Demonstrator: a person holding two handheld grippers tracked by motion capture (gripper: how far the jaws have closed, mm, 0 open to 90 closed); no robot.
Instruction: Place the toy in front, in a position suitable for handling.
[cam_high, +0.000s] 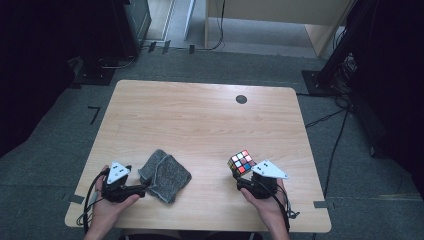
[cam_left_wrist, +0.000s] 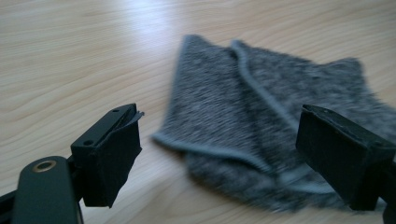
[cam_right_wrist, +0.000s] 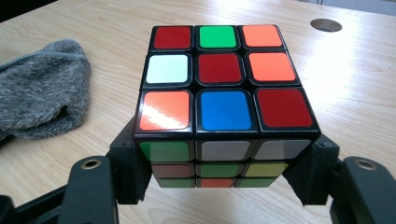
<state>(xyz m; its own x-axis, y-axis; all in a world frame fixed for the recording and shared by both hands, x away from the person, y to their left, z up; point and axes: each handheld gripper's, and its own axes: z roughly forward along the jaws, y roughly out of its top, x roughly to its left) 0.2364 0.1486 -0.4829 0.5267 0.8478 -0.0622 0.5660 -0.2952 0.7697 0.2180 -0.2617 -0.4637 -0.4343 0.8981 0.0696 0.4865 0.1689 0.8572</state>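
Both jaws of the right gripper (cam_right_wrist: 219, 179) clamp the puzzle cube (cam_right_wrist: 219, 88) near the tabletop's (cam_high: 200, 120) front right; left gripper (cam_left_wrist: 233, 158) stands wide open before the grey cloth (cam_left_wrist: 271, 121), front left. I judge next: close on the cloth's edge

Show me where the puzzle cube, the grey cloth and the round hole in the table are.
puzzle cube (cam_right_wrist: 219, 69): right gripper view, red centre sticker.
grey cloth (cam_left_wrist: 261, 121): left gripper view, middle fold.
round hole (cam_high: 241, 99): high view, its centre.

No readable text, label, brand, number or sign on anything
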